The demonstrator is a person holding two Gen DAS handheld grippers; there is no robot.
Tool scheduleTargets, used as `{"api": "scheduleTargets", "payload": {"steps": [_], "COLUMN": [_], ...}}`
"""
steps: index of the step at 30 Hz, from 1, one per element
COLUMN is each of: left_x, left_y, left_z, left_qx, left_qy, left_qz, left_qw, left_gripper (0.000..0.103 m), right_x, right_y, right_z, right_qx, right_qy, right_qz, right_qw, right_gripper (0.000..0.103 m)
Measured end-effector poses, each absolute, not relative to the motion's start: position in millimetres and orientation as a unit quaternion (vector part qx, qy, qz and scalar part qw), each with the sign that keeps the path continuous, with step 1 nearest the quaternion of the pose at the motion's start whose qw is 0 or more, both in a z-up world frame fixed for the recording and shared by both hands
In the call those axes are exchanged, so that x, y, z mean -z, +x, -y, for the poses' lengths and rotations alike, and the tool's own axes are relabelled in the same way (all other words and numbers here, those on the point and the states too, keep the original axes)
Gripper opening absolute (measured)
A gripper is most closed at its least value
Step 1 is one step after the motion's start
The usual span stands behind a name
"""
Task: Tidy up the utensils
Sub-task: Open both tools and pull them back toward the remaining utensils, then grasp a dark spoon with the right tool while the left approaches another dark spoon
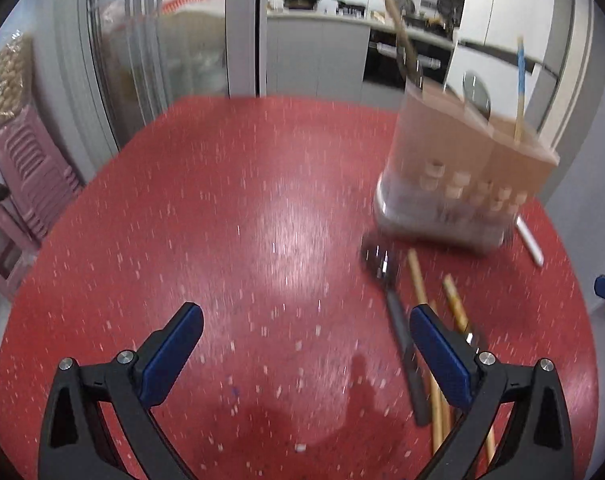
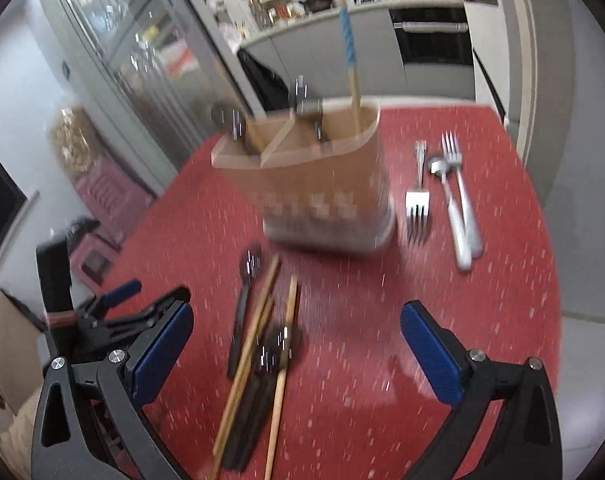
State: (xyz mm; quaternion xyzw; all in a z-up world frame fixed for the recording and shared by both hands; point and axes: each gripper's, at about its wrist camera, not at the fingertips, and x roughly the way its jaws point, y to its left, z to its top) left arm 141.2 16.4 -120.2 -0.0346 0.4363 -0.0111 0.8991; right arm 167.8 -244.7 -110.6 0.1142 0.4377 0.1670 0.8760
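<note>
1. Left wrist view: left gripper (image 1: 306, 340) gapes wide over the red table (image 1: 222, 220), holding nothing.
2. Utensil holder (image 1: 462, 168) stands far right; black spoon (image 1: 394, 320) and chopsticks (image 1: 418, 284) lie near it.
3. Right gripper (image 2: 296, 328) spread wide, empty; forks (image 2: 417, 200) lie right of the holder.

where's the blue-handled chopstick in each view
Left wrist: the blue-handled chopstick stands upper right, in the holder's rightmost compartment.
Right wrist: the chopstick stands top centre, in the compartment at the holder's right end.
Shared landmark: the tan utensil holder on the red table.
</note>
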Motion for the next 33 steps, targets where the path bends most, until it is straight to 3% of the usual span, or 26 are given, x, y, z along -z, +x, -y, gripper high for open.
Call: {"api": "scheduleTargets", "payload": {"steps": [9,14,25,29,31,33], "left_x": [142.2,144.0,155.4,159.8,161.5,161.5], "left_y": [150.3,169.6,196.7,203.7,207.6,207.2], "left_z": [-8.4,-4.6,-5.6,-4.2,-2.2,1.4], "left_qx": [0.017,0.013,0.002,0.001,0.001,0.002], "left_qy": [-0.039,-0.038,-0.039,-0.035,-0.031,-0.029], "left_qz": [-0.479,-0.488,-0.507,-0.512,-0.514,-0.513], "left_qw": [0.877,0.872,0.861,0.858,0.857,0.858], "left_gripper": [0.103,0.103,0.103,0.103,0.103,0.103], "right_x": [151.6,164.8,182.1,181.7,182.0,180.3], "right_y": [143.3,139.7,152.8,154.0,154.0,152.3], "right_z": [218.1,208.0,184.6,182.0,185.0,191.0], "right_qx": [-0.153,-0.144,-0.126,-0.117,-0.113,-0.116], "right_qy": [0.081,0.072,0.053,0.028,0.026,0.033], "right_qz": [-0.511,-0.535,-0.553,-0.547,-0.547,-0.547], "right_qw": [0.842,0.829,0.822,0.828,0.829,0.828], "right_gripper": [0.099,0.071,0.045,0.031,0.016,0.011]}}
